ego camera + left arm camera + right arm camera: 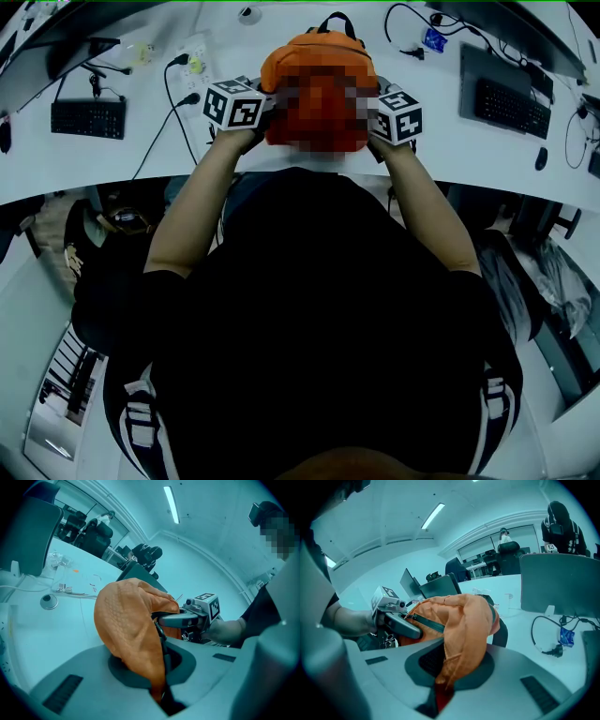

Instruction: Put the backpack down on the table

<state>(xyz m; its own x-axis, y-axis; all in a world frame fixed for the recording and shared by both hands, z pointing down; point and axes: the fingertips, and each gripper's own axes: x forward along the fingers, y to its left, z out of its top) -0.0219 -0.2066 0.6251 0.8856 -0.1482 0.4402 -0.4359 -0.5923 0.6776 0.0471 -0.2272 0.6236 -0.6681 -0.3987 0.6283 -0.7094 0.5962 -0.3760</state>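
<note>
Desk (112, 159), white and curved, lying beneath and beyond both hand-held grippers. Backpack (314, 52), orange with dark zip and straps, held between the two hand-held grippers over the near edge of the desk; whether its base rests on the surface cannot be told. Left hand-held gripper (159, 691), jaws closed tight on a fold of the backpack's orange fabric, which rises straight out of the jaws. Right hand-held gripper (440, 686), jaws likewise clamped on a fold of the same fabric at the opposite side, facing the left one across the bag. Keyboard (88, 118), black, well out to the left of the left hand-held gripper. Second keyboard (511, 105), black, well apart to the right of the right hand-held gripper. Cable (173, 108), black, trailing just left of the left hand-held gripper.
</note>
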